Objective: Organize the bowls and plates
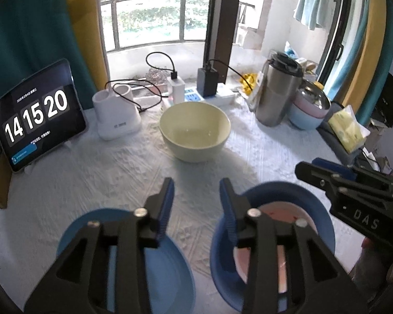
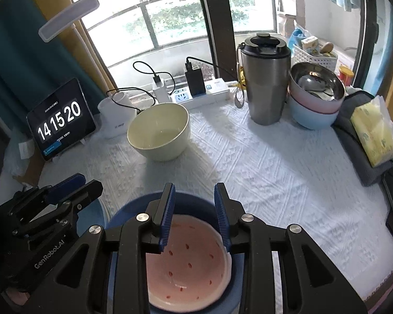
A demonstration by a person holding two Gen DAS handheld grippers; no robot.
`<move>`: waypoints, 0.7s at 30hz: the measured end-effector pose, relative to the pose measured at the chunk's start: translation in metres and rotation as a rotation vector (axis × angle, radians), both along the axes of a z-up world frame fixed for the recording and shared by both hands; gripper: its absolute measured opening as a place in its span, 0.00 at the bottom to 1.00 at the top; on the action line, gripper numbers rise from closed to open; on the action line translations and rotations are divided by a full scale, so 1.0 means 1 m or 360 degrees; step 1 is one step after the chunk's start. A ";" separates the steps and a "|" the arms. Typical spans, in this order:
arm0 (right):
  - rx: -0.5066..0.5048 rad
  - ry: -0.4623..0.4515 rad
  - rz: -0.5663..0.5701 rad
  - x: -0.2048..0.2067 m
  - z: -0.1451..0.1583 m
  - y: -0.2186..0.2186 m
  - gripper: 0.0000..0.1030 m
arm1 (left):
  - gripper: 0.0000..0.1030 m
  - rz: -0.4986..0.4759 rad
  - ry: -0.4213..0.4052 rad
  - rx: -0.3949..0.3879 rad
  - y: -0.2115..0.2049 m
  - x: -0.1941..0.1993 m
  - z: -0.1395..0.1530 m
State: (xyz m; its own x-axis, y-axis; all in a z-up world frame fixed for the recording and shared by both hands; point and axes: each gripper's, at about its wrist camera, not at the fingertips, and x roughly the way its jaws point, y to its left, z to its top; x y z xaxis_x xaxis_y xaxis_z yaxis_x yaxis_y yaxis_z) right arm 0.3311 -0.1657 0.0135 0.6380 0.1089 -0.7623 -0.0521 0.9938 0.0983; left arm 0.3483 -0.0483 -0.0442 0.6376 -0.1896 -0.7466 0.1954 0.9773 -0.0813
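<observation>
Hovering over the near edge of the table (image 2: 262, 172), I have both tools empty with their jaws apart: my right gripper (image 2: 195, 214) hangs above the pink dish (image 2: 188, 264), which sits nested inside a blue bowl (image 2: 133, 214), and my left gripper (image 1: 196, 209) hangs between that pair and a second blue bowl (image 1: 167, 267) lying just to its left. The cream bowl (image 2: 158, 136) stands alone further back, well apart from these, and a steel bowl (image 2: 315, 83) already sits stacked in pink and blue ones by the flask (image 2: 266, 81) at the far right. As I judge it, the step in hand is gathering the near pieces into one stack. To do that well I would bring one finger inside a rim and one outside, pinching the wall rather than straddling the whole dish, since my jaws look too narrow for that. I would grip low enough on the wall that the smooth rim cannot slip, lift straight so the nested pair does not drag the cloth, and keep my other tool clear of the path.
</observation>
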 end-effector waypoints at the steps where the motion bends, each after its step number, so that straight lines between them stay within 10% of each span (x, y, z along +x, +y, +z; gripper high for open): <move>1: -0.0002 0.0001 0.0006 0.003 0.000 0.001 0.32 | 0.43 0.0007 -0.0002 -0.0007 0.002 0.002 0.000; 21: -0.0092 0.0034 0.0172 0.077 -0.005 0.010 0.42 | 0.43 0.0121 0.0064 -0.0039 0.009 0.063 -0.020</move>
State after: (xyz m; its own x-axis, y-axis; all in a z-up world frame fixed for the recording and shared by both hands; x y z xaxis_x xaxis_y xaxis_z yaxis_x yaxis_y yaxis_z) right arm 0.4077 -0.1558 0.0088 0.6082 0.1316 -0.7828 -0.1577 0.9865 0.0433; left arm 0.4113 -0.0395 -0.0640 0.6207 -0.1602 -0.7675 0.1170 0.9869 -0.1114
